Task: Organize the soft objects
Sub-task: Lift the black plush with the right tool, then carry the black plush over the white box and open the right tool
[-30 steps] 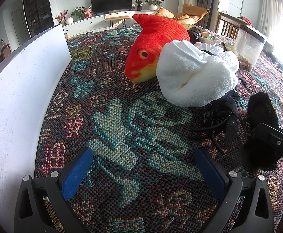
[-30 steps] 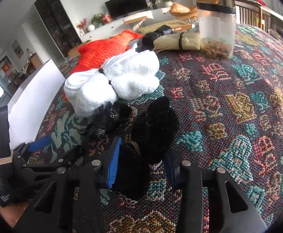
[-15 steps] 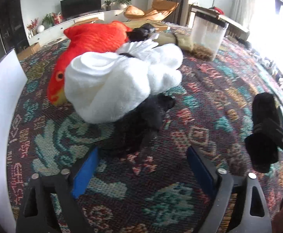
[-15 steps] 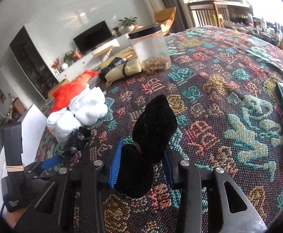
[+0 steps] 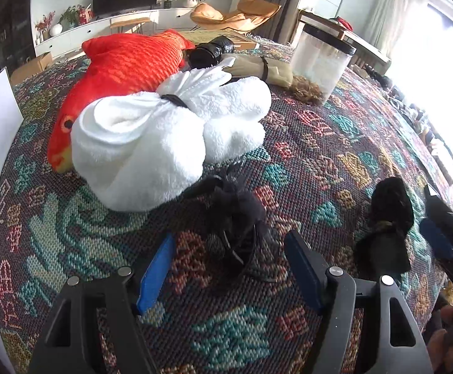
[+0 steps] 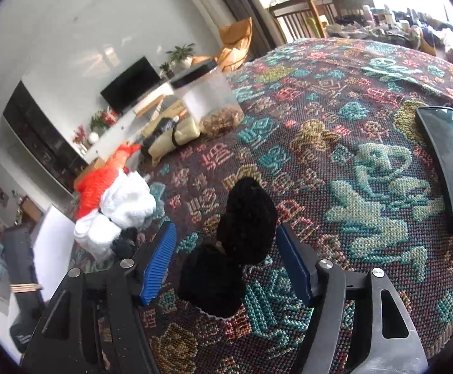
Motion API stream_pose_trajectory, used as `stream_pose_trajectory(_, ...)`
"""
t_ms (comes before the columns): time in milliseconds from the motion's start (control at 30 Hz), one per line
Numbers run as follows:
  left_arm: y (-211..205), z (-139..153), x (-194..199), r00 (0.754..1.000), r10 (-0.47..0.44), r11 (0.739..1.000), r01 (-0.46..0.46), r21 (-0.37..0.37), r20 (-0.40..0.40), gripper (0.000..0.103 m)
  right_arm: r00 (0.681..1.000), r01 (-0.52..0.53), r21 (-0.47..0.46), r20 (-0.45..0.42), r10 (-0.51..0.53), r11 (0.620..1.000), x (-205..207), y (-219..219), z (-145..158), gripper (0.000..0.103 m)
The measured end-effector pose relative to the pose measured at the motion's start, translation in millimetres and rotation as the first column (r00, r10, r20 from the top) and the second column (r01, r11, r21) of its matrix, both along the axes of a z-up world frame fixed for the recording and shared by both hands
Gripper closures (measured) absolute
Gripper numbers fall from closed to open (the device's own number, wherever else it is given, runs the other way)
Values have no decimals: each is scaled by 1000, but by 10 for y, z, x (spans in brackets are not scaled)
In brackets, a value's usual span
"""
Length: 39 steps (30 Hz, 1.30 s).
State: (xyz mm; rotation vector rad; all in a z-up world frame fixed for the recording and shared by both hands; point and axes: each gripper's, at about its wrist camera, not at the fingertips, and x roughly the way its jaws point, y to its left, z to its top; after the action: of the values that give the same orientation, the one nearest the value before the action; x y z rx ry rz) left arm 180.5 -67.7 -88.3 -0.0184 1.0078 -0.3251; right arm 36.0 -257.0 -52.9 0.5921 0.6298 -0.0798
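— Where's the black fuzzy piece (image 6: 242, 243)?
— Lying on the woven patterned cloth (image 6: 335, 162) between the parted right gripper (image 6: 226, 265) blades, untouched, long axis running away from the camera.
— And left?
— Left gripper (image 5: 228, 268) spread too, straddling a dark tangled item (image 5: 238, 218), possibly a hair clip, just below the fluffy white towel bundle (image 5: 164, 143) and red fish plush (image 5: 123, 71).

A table covered in a dark woven cloth (image 5: 304, 162) with teal, red and yellow patterns carries everything. On it lie a red plush fish (image 5: 123, 71) and, touching its near side, a white towel bundle (image 5: 164, 143). Just in front of the towel sits a tangle of black fabric (image 5: 238, 218). A black fuzzy piece (image 6: 235, 249) lies well to the right. Farther back stand a clear jar (image 5: 319, 65) and a tan roll (image 5: 263, 68); a phone (image 6: 450, 162) lies near the right edge.
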Motion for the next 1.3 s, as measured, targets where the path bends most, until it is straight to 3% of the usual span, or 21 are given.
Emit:
stream_pose_trajectory(100, -161, -20, 49, 1000, -18, 995, 16, 98, 24, 37, 987, 144, 67, 56, -148, 987, -267, -293, 46, 26)
stream_pose_trajectory(167, -206, -24, 38, 997, -28, 988, 18, 153, 66, 65, 989, 148, 112, 5, -149, 983, -266, -407, -8, 26)
stream_pose_trajectory(233, -158, -23, 15, 996, -27, 991, 16, 131, 80, 66, 995, 95, 106, -51, -90, 990, -150, -385, -31, 26)
stream_pose_trajectory(333, -16, -6, -166, 995, -30, 997, 23, 75, 93, 66, 991, -55, 13, -120, 56, 998, 101, -106, -10, 26)
stream_pose_trajectory(433, 172, 43, -444, 996, -33, 999, 33, 1, 82, 66, 937, -229, -91, -292, 193, 969, 439, 277, -160, 26)
stream_pose_trajectory(467, 247, 71, -546, 996, -31, 999, 33, -23, 80, 66, 918, -253, -125, -344, 198, 959, 483, 354, -242, 35)
stream_pose_trajectory(500, 322, 99, -629, 996, -30, 998, 34, -45, 79, 66, 924, -247, -174, -338, 177, 953, 469, 385, -232, 62)
stream_pose_trajectory(700, 762, 493, -1050, 991, 15, 985, 8, -174, 131, 66, 955, -222, -165, -233, 181, 961, 195, 325, 74, 64)
stream_pose_trajectory(867, 1357, 1027, -1352, 970, 105, 963, -45, -265, 217, 66, 935, -350, -173, -130, 331, 921, 138, 812, 682, 64)
stream_pose_trajectory(967, 1863, 1268, -1580, 948, 176, 965, -112, -239, 266, 66, 873, -487, -163, -65, 483, 858, 58, 1462, 1041, 63)
stream_pose_trajectory(1100, 2609, 1392, -1900, 910, 290, 957, -268, -114, 296, 66, 725, -684, -120, 1, 689, 719, -126, 2435, 1373, 63)
stream_pose_trajectory(1233, 3271, 1220, -2108, 863, 436, 891, -454, 16, 254, 63, 534, -844, -39, 23, 845, 535, -359, 3340, 1399, 61)
stream_pose_trajectory(1300, 3483, 1039, -2130, 836, 506, 839, -534, 104, 211, 44, 441, -898, 2, -7, 898, 441, -417, 3728, 1273, 41)
